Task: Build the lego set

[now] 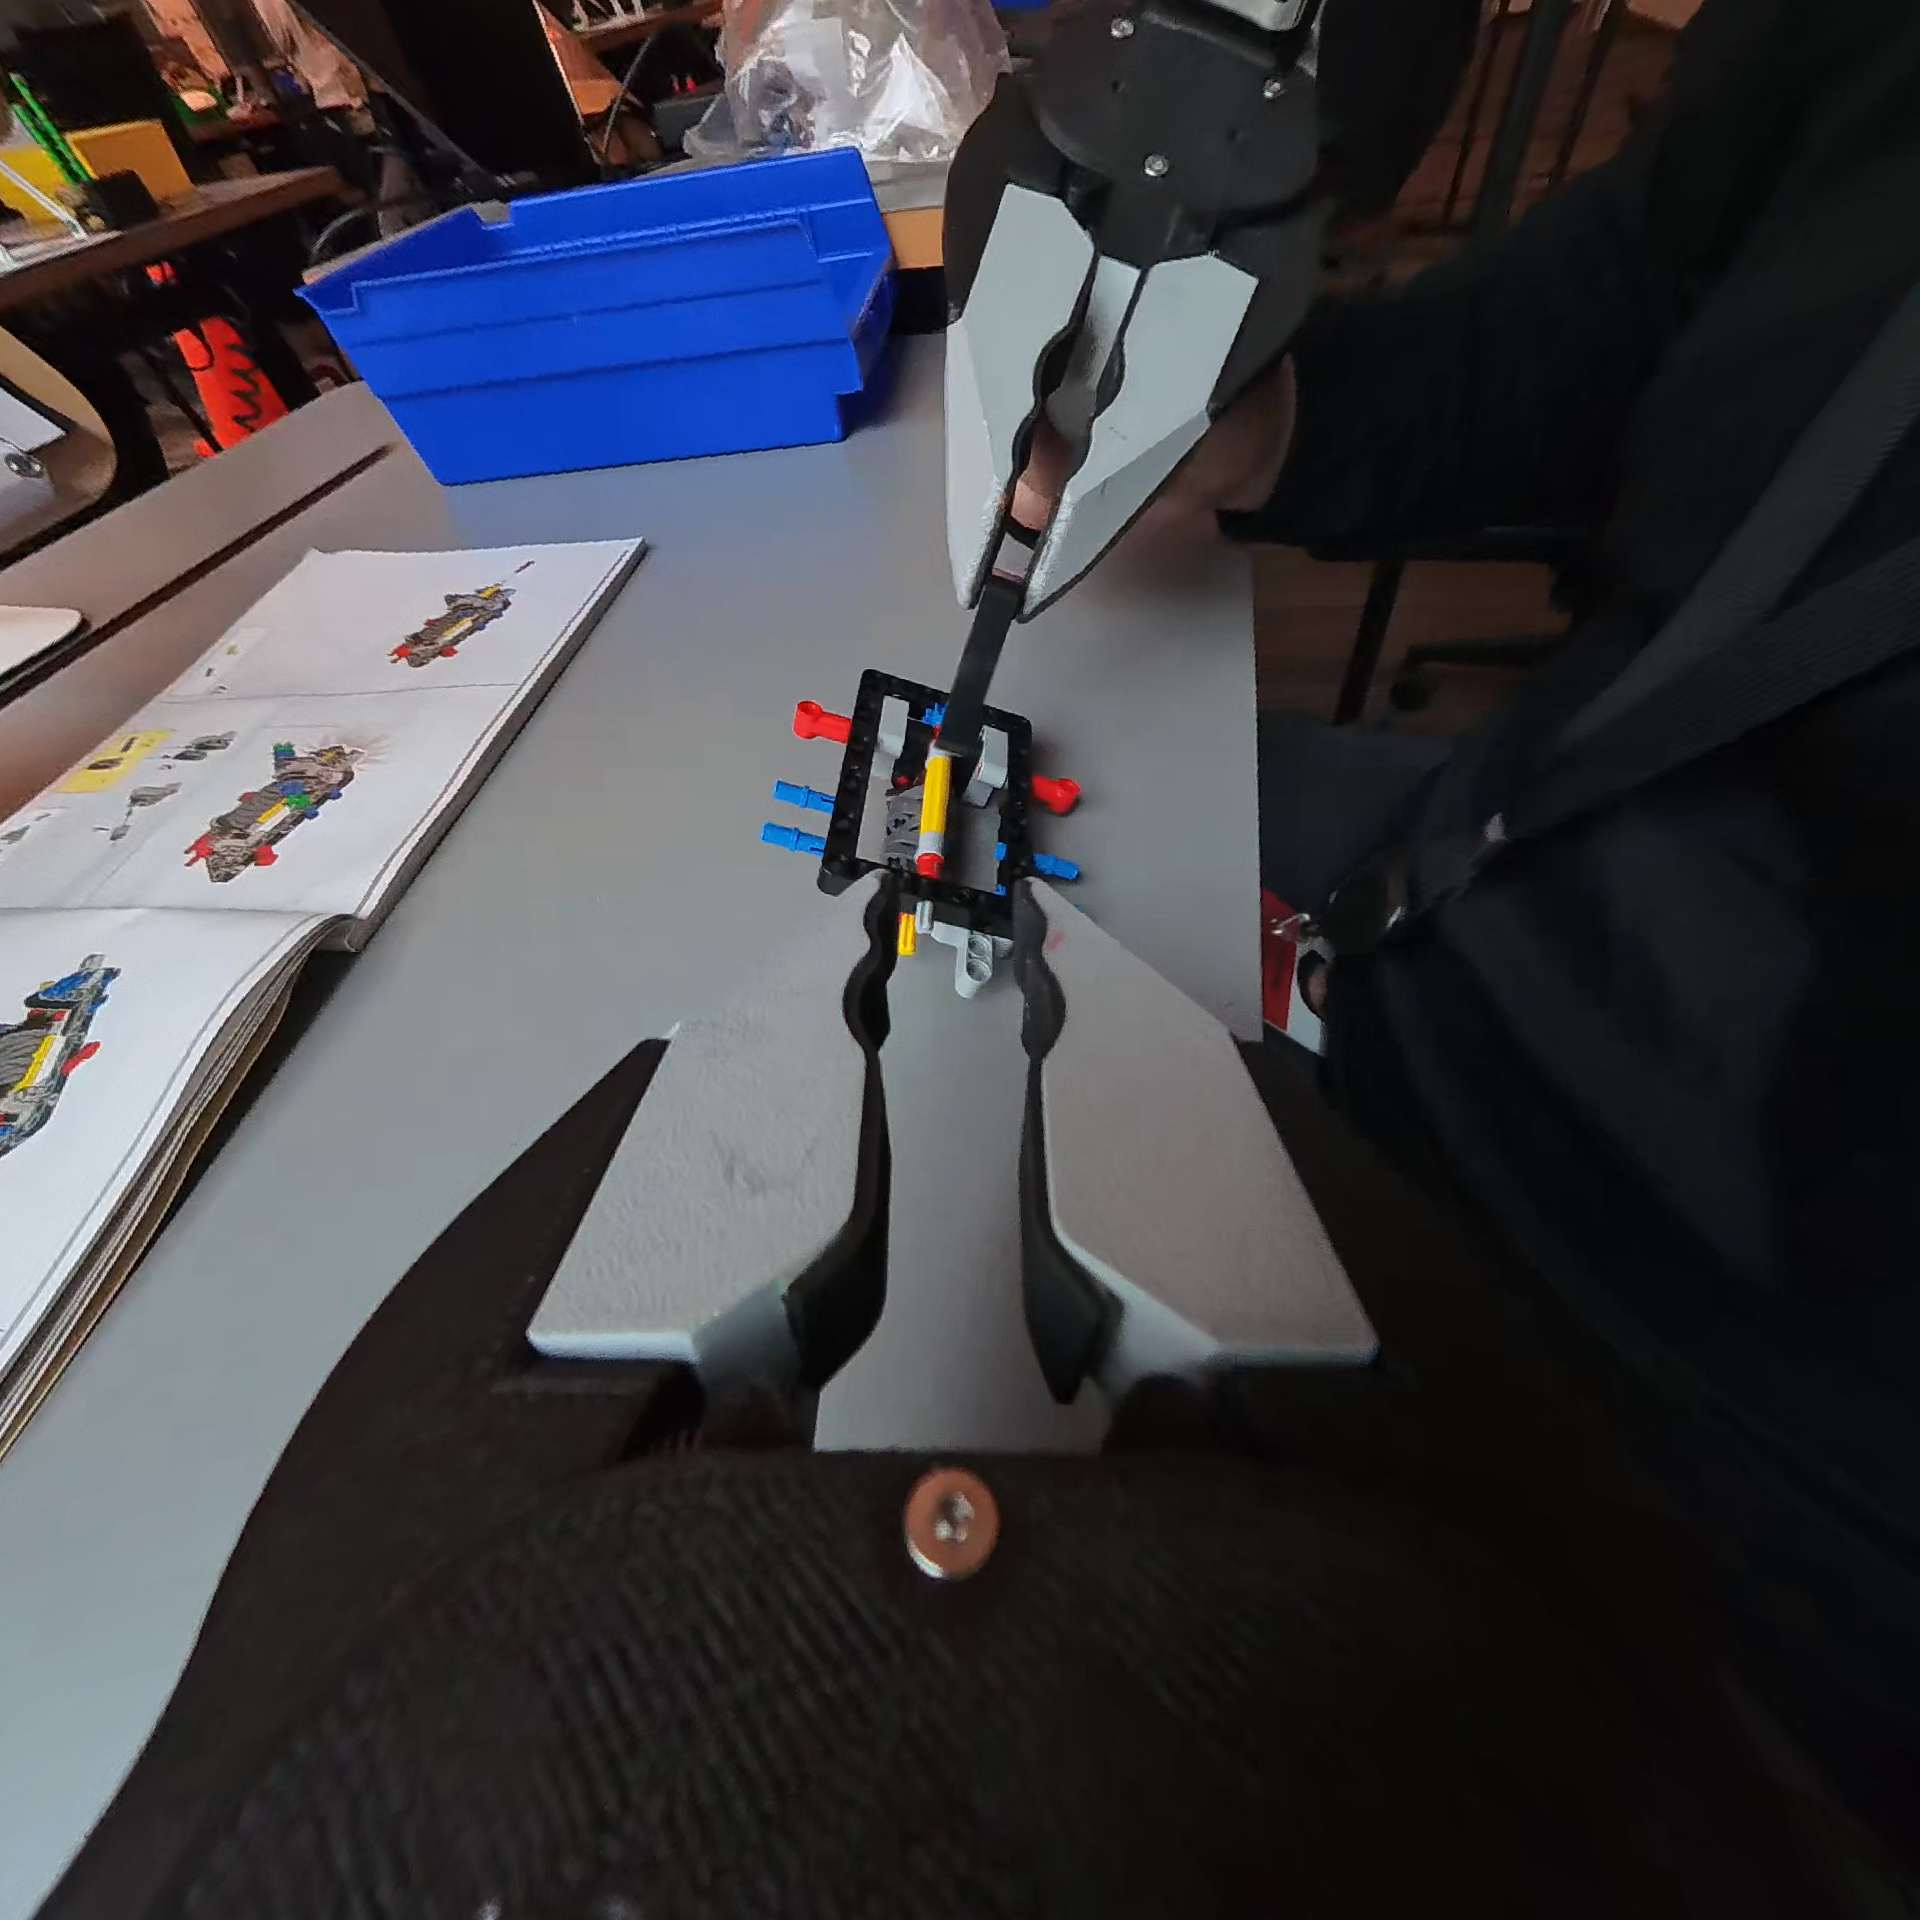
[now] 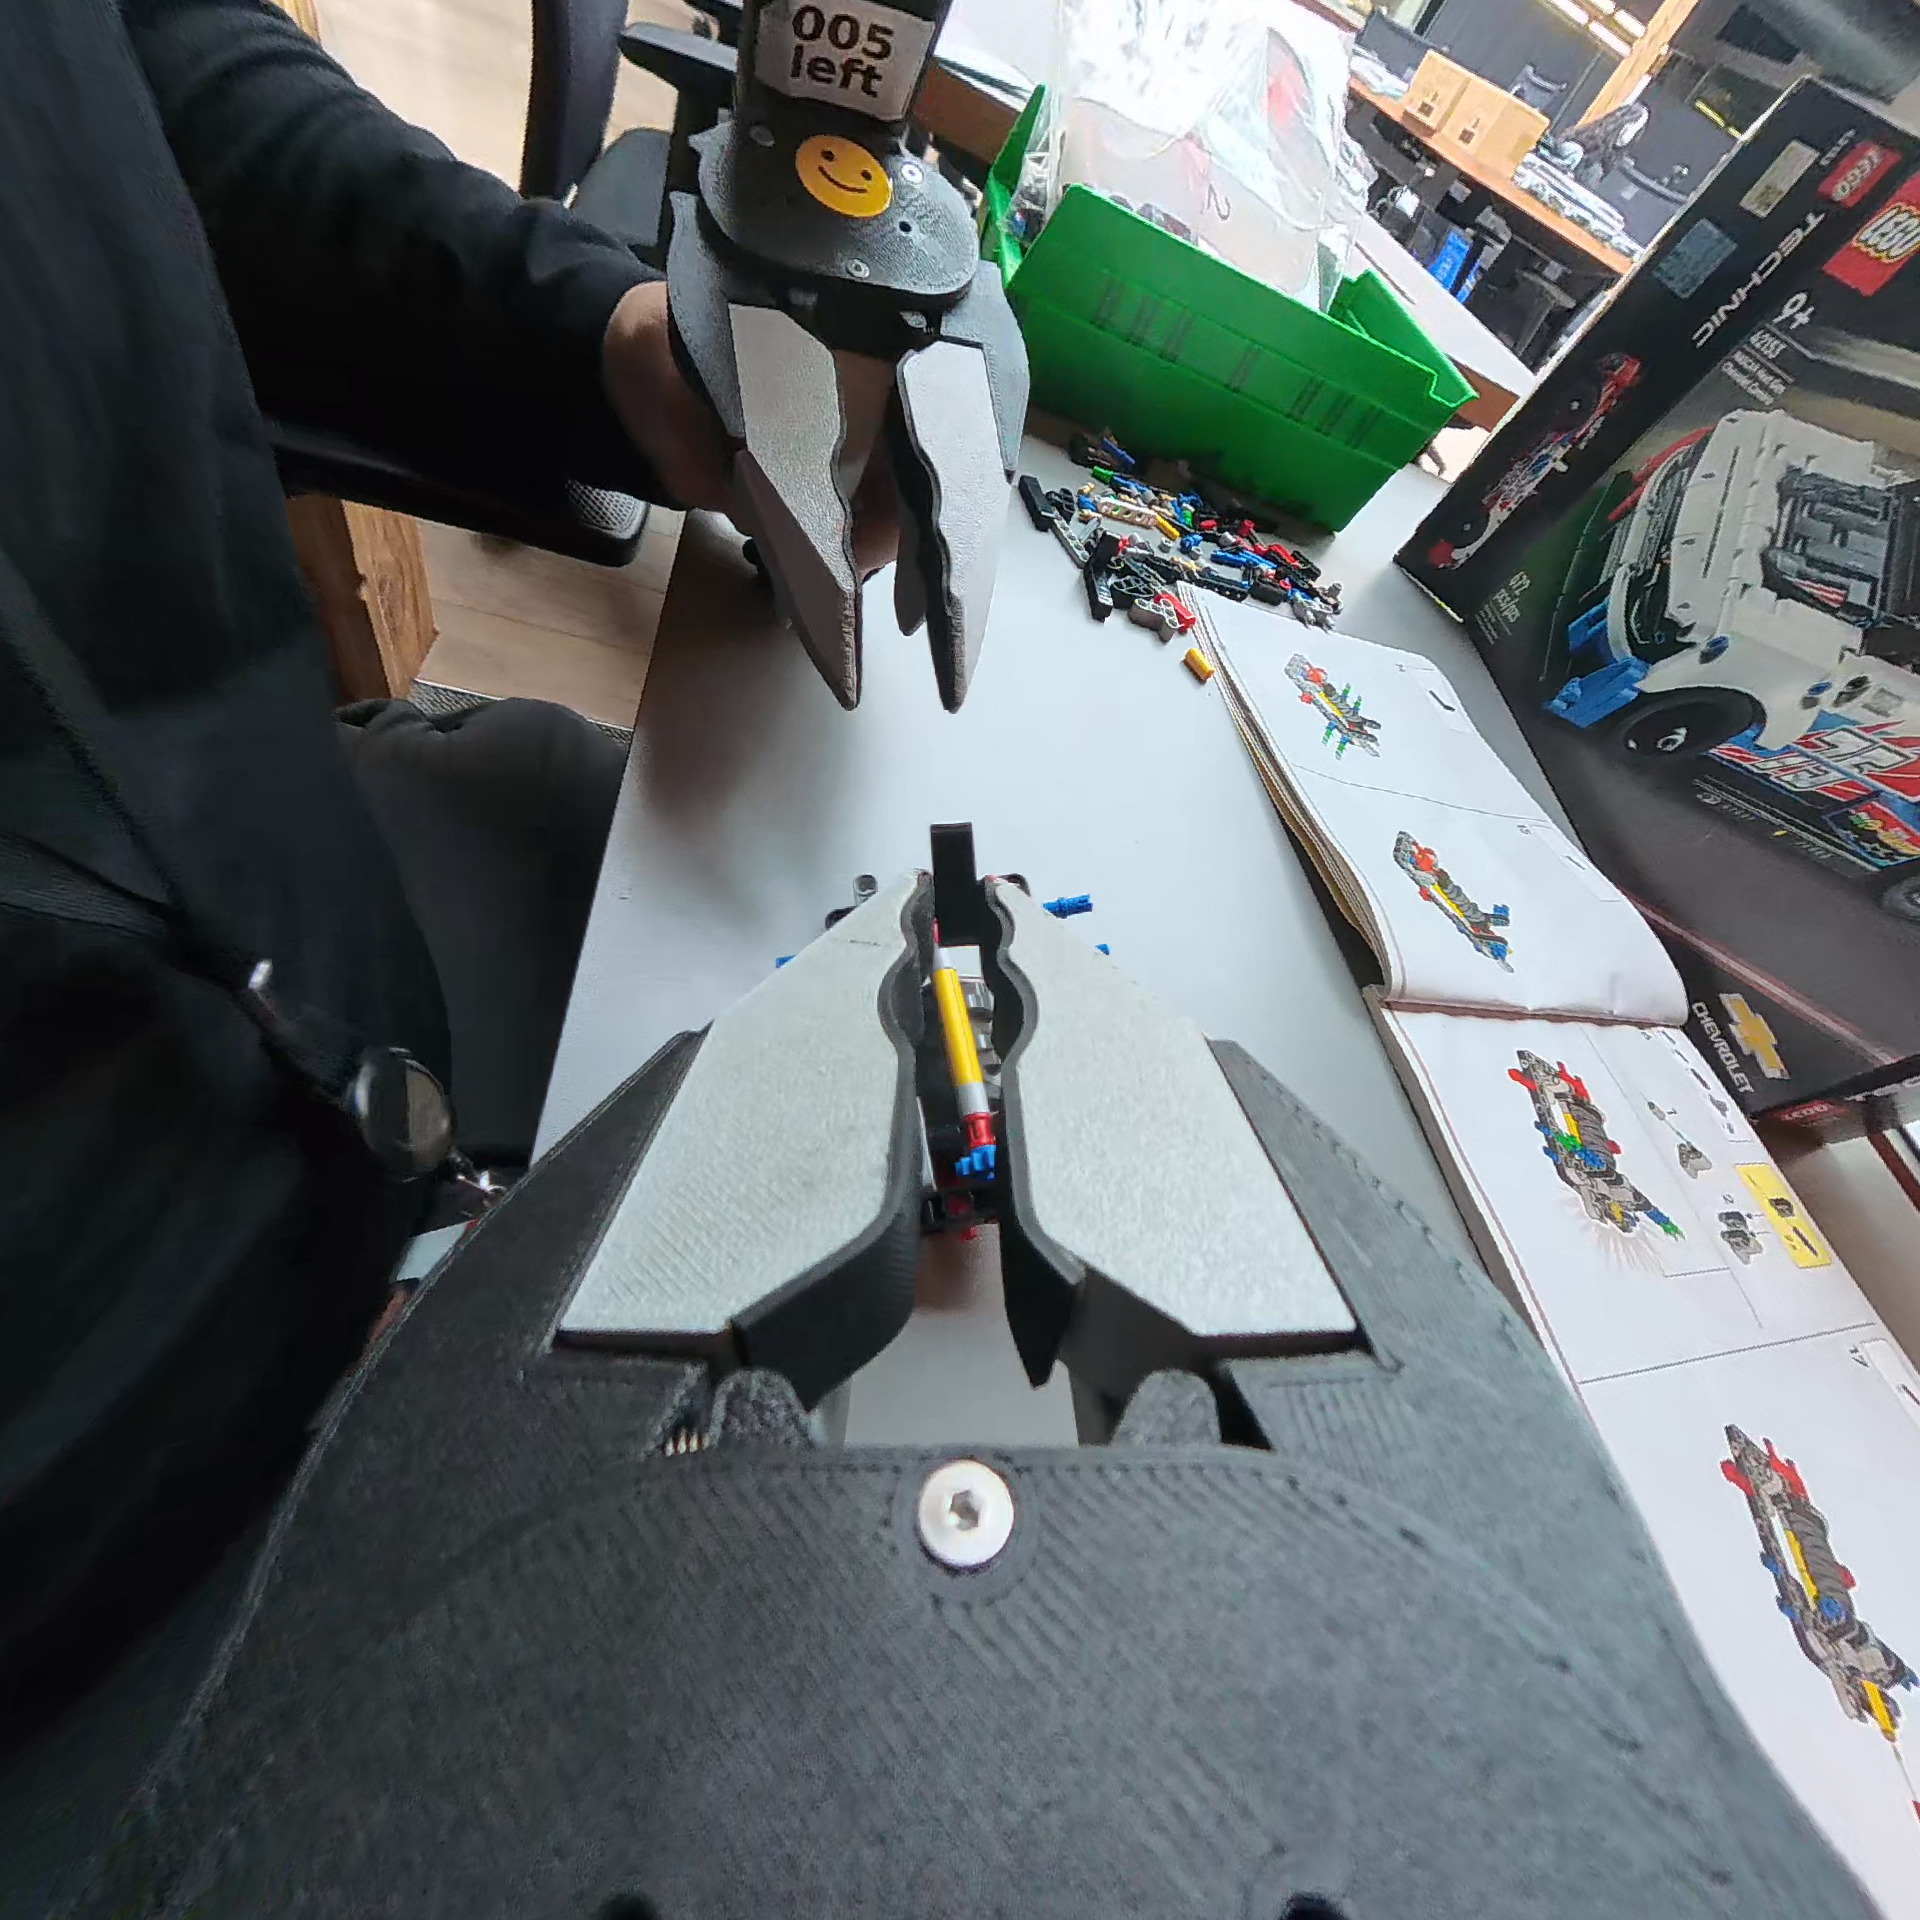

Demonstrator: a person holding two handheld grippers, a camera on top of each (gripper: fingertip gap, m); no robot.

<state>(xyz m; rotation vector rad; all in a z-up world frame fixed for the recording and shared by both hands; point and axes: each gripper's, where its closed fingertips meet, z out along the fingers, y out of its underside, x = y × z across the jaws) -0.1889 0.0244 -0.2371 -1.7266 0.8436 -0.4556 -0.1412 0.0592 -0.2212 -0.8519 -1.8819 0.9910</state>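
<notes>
- A small black rectangular lego frame [image 1: 930, 795] is seen lying flat on a grey table [image 1: 582, 1039], with red and blue pins jutting from its sides and a yellow axle [image 1: 932, 805] lying across its middle
- The right gripper [image 1: 1006, 592] is clenched on a thin black beam [image 1: 977, 665], whose lower end meets the far tip of the yellow axle
- The left gripper [image 1: 951, 914] is held just beside the near edge of the frame, its fingers parted and nothing grasped
- An open instruction booklet [image 1: 312, 748] lies to the left of the frame, with a blue bin [image 1: 623, 343] behind it
- Loose parts [image 2: 1174, 551] are piled near a green bin [image 2: 1226, 353], well apart from the frame
- Judged risk: since the frame is not pinned down, it could slide or tip under a push from the beam, or the beam could twist in the narrow grip and miss its hole
</notes>
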